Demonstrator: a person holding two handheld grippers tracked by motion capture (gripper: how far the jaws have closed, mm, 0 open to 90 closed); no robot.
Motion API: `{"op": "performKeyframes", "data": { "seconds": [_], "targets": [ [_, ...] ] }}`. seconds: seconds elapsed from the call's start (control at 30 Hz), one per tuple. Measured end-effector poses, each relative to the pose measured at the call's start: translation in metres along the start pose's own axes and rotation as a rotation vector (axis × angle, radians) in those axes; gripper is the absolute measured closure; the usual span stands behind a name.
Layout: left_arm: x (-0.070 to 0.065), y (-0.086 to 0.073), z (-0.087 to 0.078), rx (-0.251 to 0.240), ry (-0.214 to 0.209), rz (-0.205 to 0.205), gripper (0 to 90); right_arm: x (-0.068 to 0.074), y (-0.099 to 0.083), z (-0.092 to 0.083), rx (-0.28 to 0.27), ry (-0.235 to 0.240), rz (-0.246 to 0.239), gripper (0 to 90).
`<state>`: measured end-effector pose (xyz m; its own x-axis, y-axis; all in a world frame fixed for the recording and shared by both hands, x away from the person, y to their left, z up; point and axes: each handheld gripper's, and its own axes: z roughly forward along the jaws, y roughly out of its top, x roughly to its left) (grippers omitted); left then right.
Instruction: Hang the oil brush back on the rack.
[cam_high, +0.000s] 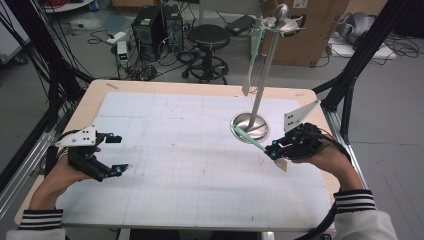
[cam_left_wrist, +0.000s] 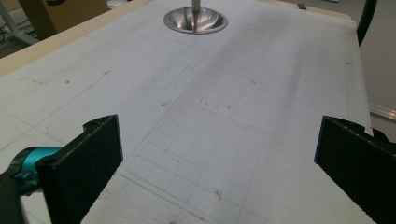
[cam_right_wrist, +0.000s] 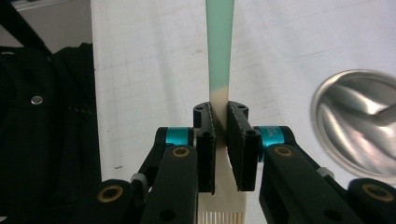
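Note:
A metal utensil stand (cam_high: 263, 70) rises from a round base (cam_high: 255, 131) at the table's far right; the base (cam_left_wrist: 195, 20) also lies ahead in the left gripper view. A mint-handled utensil (cam_high: 251, 65) hangs from the stand's top. My right gripper (cam_high: 274, 150) hovers just right of the base, shut on a brush (cam_high: 248, 137) with a mint handle and a beige head. In the right gripper view its jaws (cam_right_wrist: 220, 114) pinch the beige neck, the handle (cam_right_wrist: 219, 42) points away and the bristles show below. My left gripper (cam_high: 116, 154) stands open at the table's left, nothing between its fingers (cam_left_wrist: 84, 163).
A white gridded mat (cam_high: 190, 165) covers the wooden table (cam_high: 95, 92). Black frame posts (cam_high: 350, 85) stand at the right edge and cables at the left. On the floor behind are a stool (cam_high: 209, 37), computer cases (cam_high: 150, 30) and a cardboard box (cam_high: 310, 30).

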<state>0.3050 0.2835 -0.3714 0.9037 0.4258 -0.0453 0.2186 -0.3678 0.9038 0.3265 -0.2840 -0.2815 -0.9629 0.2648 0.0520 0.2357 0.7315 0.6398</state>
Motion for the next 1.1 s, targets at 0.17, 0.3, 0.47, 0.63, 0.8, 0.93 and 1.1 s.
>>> {"op": "performKeyframes", "data": {
  "seconds": [0.17,0.3,0.47,0.63,0.8,0.93,1.1],
  "targets": [
    [0.0,0.0,0.0,0.004,-0.002,0.002,1.6,-0.003,0.0,-0.026,-0.059,-0.024,0.025,81.7],
    [0.001,0.0,0.0,0.003,0.0,0.0,1.6,-0.008,-0.002,-0.048,-0.089,-0.055,0.049,81.8],
    [0.002,-0.002,0.001,0.007,-0.001,-0.003,1.6,-0.014,-0.006,-0.072,-0.132,-0.074,0.073,81.8],
    [0.003,-0.003,0.002,0.011,-0.001,-0.009,1.6,-0.025,-0.009,-0.089,-0.173,-0.096,0.097,81.8],
    [0.003,-0.003,0.001,0.007,0.001,-0.009,1.6,-0.034,-0.01,-0.104,-0.192,-0.112,0.121,81.8],
    [0.004,-0.003,0.0,0.003,0.006,-0.015,1.6,-0.039,-0.009,-0.115,-0.223,-0.12,0.143,81.8],
    [0.004,-0.003,0.001,0.004,0.006,-0.017,1.7,-0.044,-0.006,-0.123,-0.243,-0.129,0.141,81.8]
  ]
}}
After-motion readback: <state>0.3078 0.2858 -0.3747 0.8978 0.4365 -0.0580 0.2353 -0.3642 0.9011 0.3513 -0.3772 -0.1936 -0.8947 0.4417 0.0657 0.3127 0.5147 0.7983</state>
